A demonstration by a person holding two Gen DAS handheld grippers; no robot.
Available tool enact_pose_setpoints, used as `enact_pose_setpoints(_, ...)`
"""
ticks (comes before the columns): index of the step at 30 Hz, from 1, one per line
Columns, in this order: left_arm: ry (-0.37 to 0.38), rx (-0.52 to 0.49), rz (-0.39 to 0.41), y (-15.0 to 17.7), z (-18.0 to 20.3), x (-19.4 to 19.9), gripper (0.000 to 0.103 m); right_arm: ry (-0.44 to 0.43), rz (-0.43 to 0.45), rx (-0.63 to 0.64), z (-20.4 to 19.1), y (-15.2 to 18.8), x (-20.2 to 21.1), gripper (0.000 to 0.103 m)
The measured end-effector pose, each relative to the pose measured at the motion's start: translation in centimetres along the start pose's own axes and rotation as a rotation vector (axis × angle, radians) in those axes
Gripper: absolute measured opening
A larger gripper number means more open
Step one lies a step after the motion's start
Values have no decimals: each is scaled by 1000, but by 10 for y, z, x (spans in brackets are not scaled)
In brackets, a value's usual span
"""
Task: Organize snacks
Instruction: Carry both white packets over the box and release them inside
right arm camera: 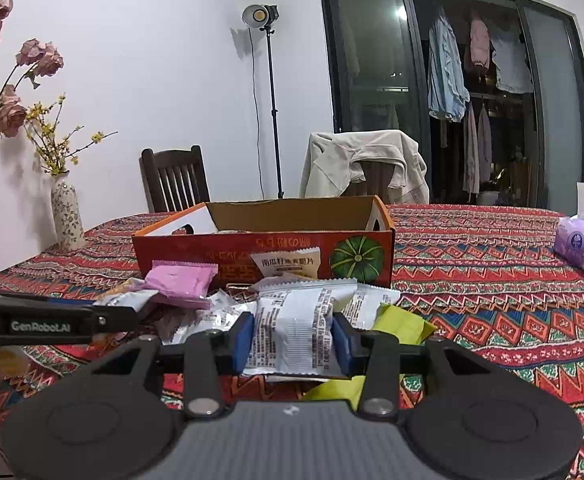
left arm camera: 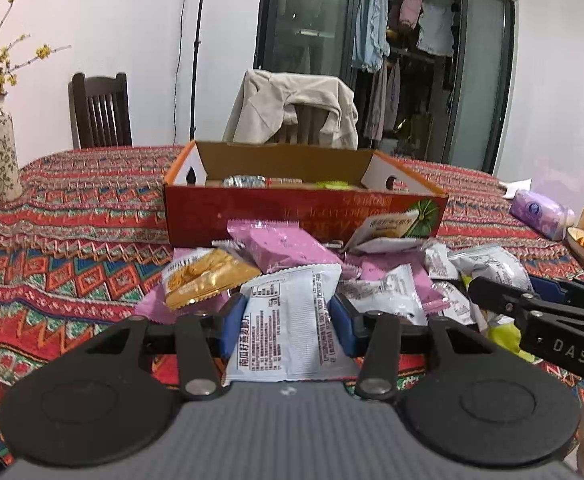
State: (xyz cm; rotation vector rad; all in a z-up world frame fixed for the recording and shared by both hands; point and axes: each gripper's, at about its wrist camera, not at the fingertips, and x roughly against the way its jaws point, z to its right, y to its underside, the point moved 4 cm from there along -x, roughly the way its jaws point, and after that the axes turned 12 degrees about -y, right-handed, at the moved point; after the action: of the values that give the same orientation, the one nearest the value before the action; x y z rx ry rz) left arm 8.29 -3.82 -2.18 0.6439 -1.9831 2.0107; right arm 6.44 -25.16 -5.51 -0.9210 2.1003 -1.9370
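The left gripper (left arm camera: 287, 320) has its blue fingers (left arm camera: 229, 324) clamped on a white snack packet (left arm camera: 287, 328), just in front of the red cardboard box (left arm camera: 275, 212) on the tabletop (left arm camera: 71, 240). The right gripper (right arm camera: 294, 338) likewise pinches a silver packet (right arm camera: 296, 332) before the box, above a yellow-green packet (right arm camera: 402, 322). Pink packets (left arm camera: 279, 246) are heaped against the box front.

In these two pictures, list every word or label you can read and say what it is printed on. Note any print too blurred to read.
"DAS": on the right tool arm.
"GenRobot.AI": on the left tool arm.
"南瓜籽燕麦脆片": along the white packet held in the left tool.
"南瓜籽燕麦脆片": on the packet picture on the red box.
Box lettering: upside down, unreadable.
Packet in the right tool: small print, too blurred.
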Motion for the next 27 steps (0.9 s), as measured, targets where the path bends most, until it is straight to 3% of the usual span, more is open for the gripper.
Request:
enact_pose_setpoints(12, -26, -20, 185, -49, -7, 19, 48, -8, 50, 28, 3, -42, -10, 41)
enact_pose_setpoints(17, -75, -32, 257, -81, -1, 1, 48, -5, 80, 63, 6, -72, -28, 41)
enact_pose_setpoints(27, -108, -31, 291, -131, 27, -51, 48, 13, 76, 74, 21, -129, -88, 41)
